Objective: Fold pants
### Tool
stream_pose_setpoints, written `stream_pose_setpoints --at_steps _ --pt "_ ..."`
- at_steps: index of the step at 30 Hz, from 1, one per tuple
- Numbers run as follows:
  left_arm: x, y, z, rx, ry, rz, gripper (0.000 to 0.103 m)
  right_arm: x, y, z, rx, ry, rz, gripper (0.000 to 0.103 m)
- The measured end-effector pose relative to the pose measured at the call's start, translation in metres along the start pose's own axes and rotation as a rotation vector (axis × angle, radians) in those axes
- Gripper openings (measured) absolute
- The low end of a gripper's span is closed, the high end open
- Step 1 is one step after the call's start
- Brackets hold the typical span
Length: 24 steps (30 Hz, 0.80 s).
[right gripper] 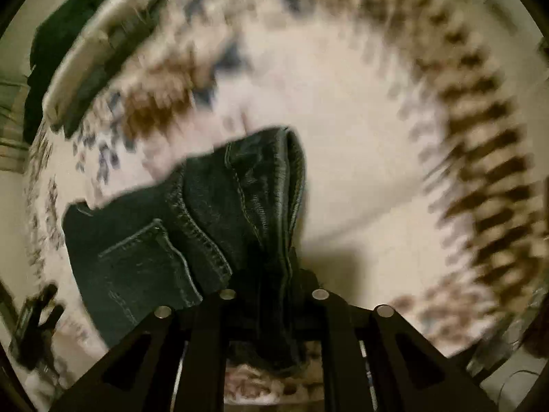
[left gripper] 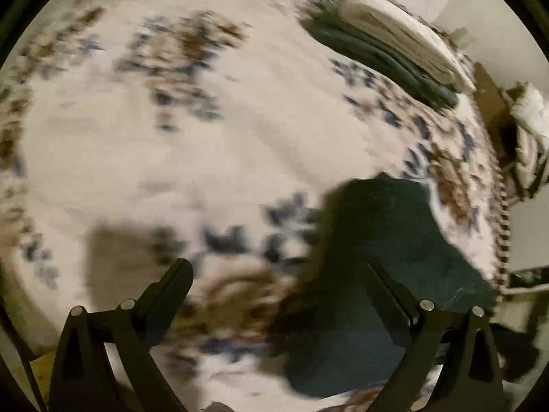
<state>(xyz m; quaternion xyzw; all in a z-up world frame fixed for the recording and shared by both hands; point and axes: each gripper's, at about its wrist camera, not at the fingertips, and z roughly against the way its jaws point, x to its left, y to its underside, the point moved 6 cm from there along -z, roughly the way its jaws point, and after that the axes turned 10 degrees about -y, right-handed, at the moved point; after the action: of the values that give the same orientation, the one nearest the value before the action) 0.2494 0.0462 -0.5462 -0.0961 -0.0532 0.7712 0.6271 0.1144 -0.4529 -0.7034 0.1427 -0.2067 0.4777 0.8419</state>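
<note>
Two hand-held grippers over the bed (left gripper: 240,144): the right one (right gripper: 274,295) is clenched on a bunched edge of the jeans (right gripper: 206,213), lifting them; the left (left gripper: 281,274) hangs spread and empty. Next, I'd guess, it needs the opposite edge.

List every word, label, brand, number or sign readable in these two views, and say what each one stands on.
None: no readable text appears in either view.
Dark jeans: stitching and a back pocket show, but no tag or brand patch is visible.
Folded stack of clothes: no label visible.
Patterned bedspread: a blurred floral print only, no lettering.
Left gripper and right gripper: plain black, no markings seen.
</note>
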Motion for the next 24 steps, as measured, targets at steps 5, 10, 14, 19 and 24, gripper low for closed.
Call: stream_pose_setpoints --at_steps 5,10,14,19,24 --pt "-0.041 -0.012 -0.042 0.095 0.105 -0.004 0.100 -0.016 -0.004 -0.007 0.036 -0.044 -0.057 0.058" --pt "-0.063 -0.025 -0.072 0.142 0.236 -0.012 0.051 -0.022 -0.010 -0.026 0.072 -0.197 -0.139 0.076" --pt "-0.060 -0.036 -0.079 0.164 0.308 -0.009 0.026 -0.026 -0.007 -0.039 0.073 -0.235 -0.130 0.027" --pt "-0.026 -0.044 -0.106 0.274 0.477 0.279 0.023 -0.023 -0.011 -0.035 0.079 -0.139 -0.093 0.031" --pt "-0.035 -0.030 -0.060 0.195 0.465 0.162 0.085 -0.026 0.005 0.000 0.013 -0.280 -0.227 0.085"
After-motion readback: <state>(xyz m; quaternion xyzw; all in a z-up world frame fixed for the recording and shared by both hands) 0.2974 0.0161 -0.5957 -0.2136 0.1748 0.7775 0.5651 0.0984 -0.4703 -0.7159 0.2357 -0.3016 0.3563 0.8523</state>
